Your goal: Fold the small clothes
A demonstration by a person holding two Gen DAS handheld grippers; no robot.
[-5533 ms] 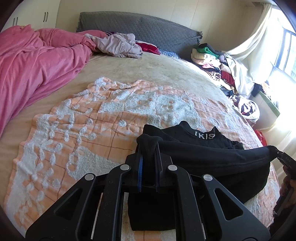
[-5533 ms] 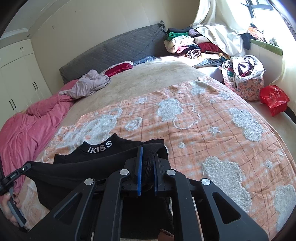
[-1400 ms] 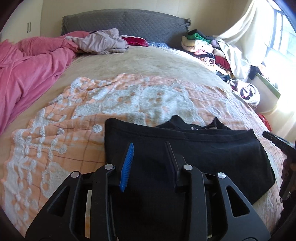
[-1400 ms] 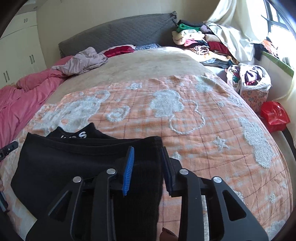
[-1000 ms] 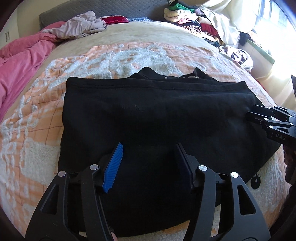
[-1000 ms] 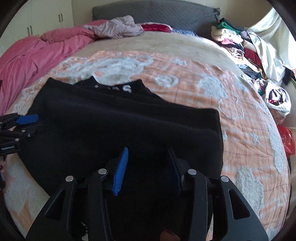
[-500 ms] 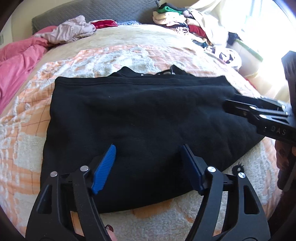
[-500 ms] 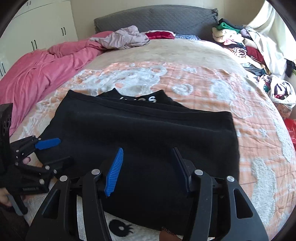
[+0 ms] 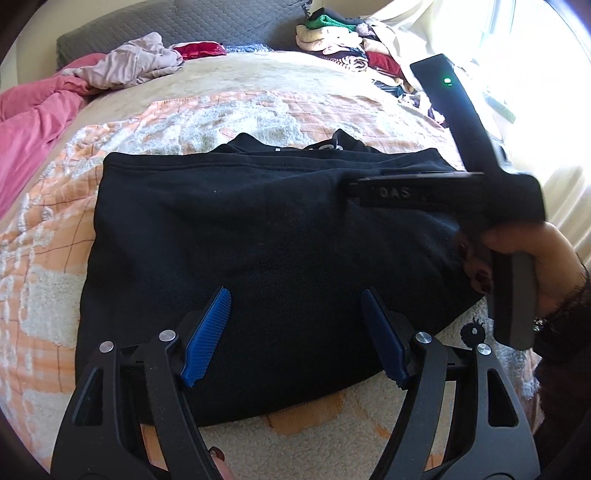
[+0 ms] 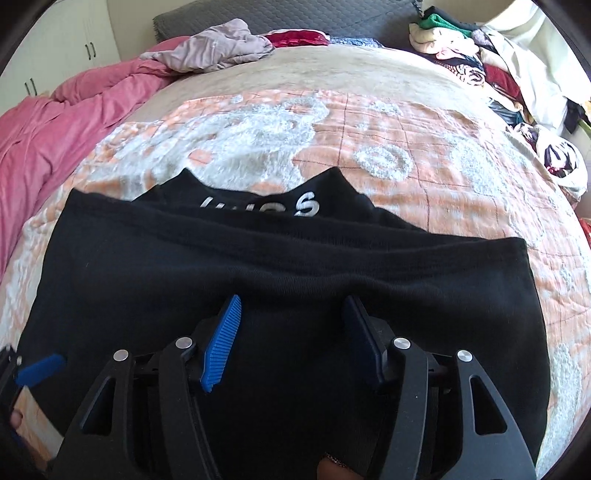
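**First fold down, more to go**

Black garment (image 9: 236,236) lies flat on the orange blanket (image 9: 48,229) on the bed, bottom edge folded up near the collar. Left gripper (image 9: 295,325) and right gripper (image 10: 291,332) hover above, jaws apart, empty. Likely side folds remain.

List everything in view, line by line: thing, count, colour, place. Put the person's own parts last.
Black knit garment with white lettering: one, black, lying flat on the blanket, near edge.
Fluffy orange-and-white blanket: one, spread over the bed.
Pink duvet: one, bunched along the bed's left side.
Crumpled mauve garment: one, by the headboard.
Grey quilted headboard: one, far end.
Pile of mixed clothes: one, many colours, far right.
White cupboards: far left.
Left gripper: black with blue pads, open over the garment.
Right gripper: same, open over the garment.
Right hand: gripping its handle.
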